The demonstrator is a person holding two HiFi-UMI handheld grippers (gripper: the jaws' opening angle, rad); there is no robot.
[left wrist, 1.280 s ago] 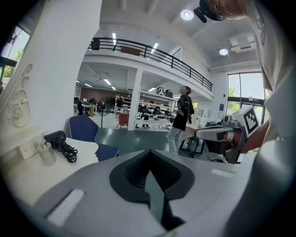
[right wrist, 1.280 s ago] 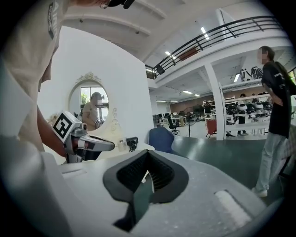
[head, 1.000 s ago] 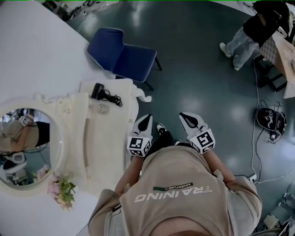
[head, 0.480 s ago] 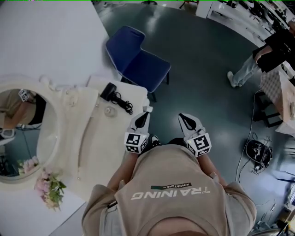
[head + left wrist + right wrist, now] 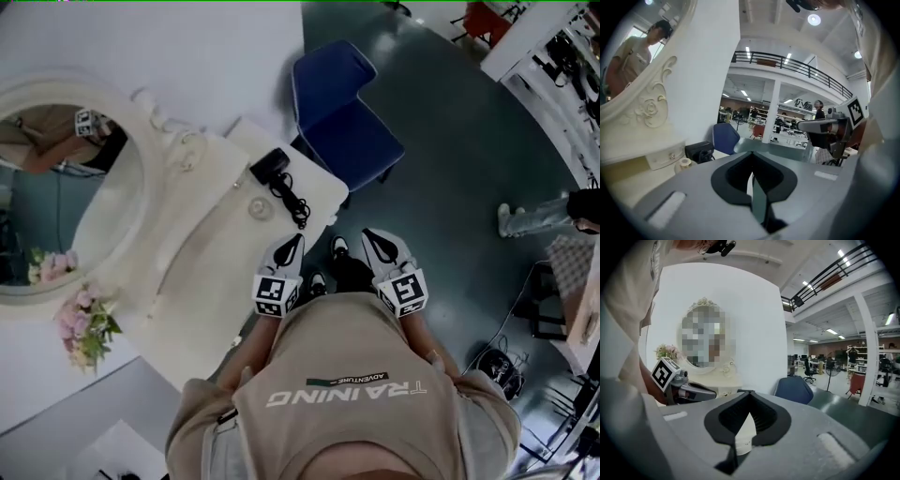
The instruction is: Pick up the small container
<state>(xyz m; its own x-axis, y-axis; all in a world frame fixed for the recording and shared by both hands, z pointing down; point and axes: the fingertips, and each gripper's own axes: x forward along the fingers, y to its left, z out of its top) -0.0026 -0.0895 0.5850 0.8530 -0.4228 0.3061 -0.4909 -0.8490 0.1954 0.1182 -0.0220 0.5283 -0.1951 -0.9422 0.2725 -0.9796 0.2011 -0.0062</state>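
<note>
Two claws, both pinched shut and empty, now point toward the cream table (image 5: pixel 208 274), which has swung closer in the head view over the past second. The small container (image 5: pixel 260 208), a round cream jar, sits on the table top at about eleven o'clock from the left claw (image 5: pixel 297 240), near a black corded device (image 5: pixel 272 166). The right claw (image 5: pixel 370 235) hangs over the floor at the left claw's three o'clock. The reach looks barely begun, and a claw must open before any grasp.

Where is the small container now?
In the head view the small container sits on the cream dressing table, beside the black corded device, ahead of the left tongs.
</note>
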